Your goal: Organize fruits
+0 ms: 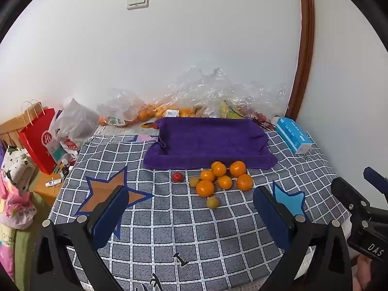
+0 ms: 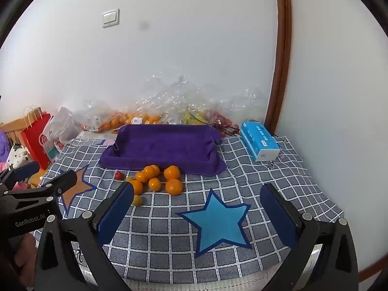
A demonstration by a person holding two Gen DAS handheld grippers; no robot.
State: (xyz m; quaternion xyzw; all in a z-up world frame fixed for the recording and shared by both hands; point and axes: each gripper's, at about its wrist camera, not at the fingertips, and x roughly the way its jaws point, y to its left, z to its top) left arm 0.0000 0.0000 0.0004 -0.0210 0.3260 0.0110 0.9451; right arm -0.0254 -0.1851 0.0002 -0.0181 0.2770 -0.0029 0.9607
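Several oranges (image 1: 224, 175) lie in a cluster on the checked cloth (image 1: 169, 223), just in front of a purple towel-lined tray (image 1: 208, 143). Two small yellow-green fruits (image 1: 213, 202) and a small red fruit (image 1: 177, 176) lie beside them. The same cluster (image 2: 157, 177) and tray (image 2: 165, 148) show in the right wrist view. My left gripper (image 1: 191, 215) is open and empty, short of the fruit. My right gripper (image 2: 196, 211) is open and empty over a blue star patch (image 2: 215, 220), to the right of the fruit.
Clear plastic bags with more fruit (image 1: 194, 101) lie against the wall behind the tray. A blue tissue box (image 1: 293, 133) stands at the right. A red paper bag (image 1: 38, 138) and clutter sit off the table's left edge. A wooden door frame (image 1: 303, 48) rises at the right.
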